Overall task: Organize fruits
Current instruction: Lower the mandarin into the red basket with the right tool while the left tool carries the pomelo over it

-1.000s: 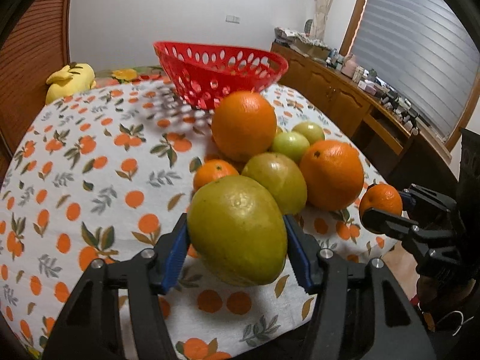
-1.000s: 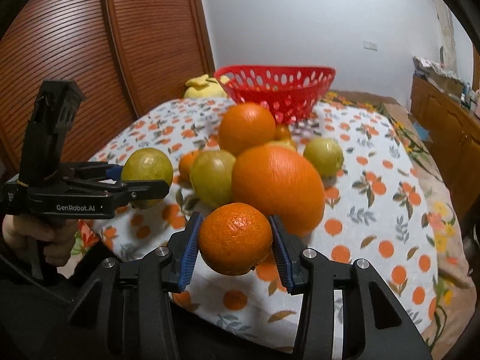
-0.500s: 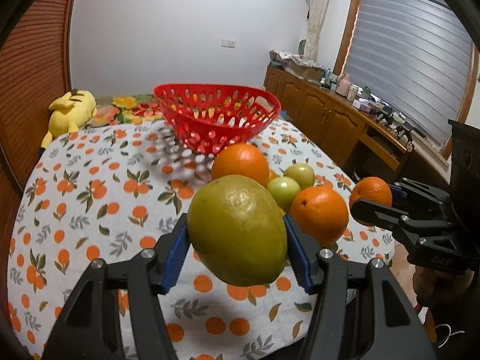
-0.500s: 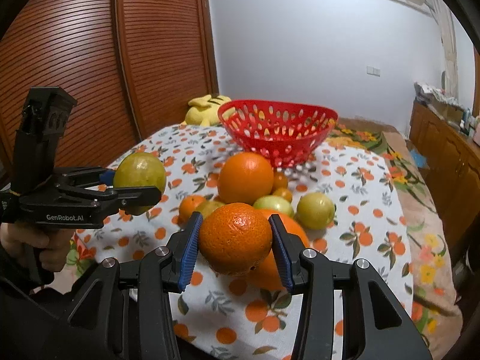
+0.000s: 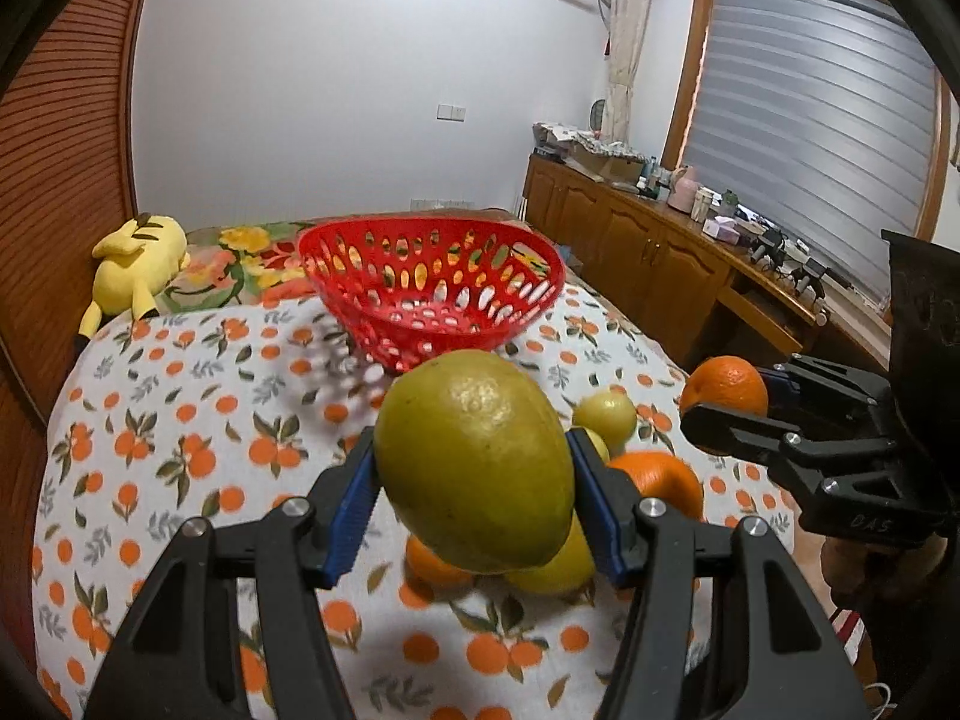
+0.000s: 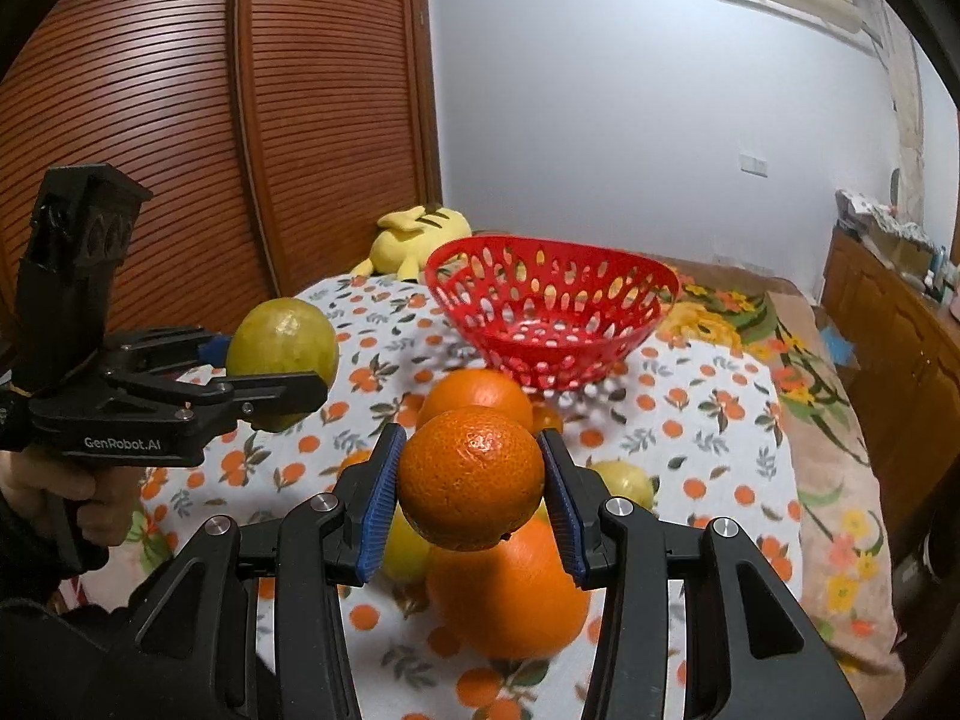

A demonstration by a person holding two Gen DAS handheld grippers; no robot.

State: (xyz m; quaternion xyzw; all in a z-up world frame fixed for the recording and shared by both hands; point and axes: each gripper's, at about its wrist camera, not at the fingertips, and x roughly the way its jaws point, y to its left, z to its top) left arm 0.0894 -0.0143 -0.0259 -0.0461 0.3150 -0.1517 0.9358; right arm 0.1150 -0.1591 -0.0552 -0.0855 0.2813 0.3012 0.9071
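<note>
The left gripper (image 5: 474, 480) clamps a large green-yellow fruit (image 5: 477, 462) above the bench (image 5: 150, 420); the right gripper (image 6: 471, 480) clamps a small orange (image 6: 471, 477) — both held over the loose fruit pile (image 6: 510, 588); the red basket (image 5: 432, 294) sits beyond, near the far edge, with bare cloth to its left.

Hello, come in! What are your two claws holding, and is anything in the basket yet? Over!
Left gripper shut on green fruit, lifted. Right gripper shut on small orange, lifted. Red basket ahead, looks empty. Path clear.
</note>
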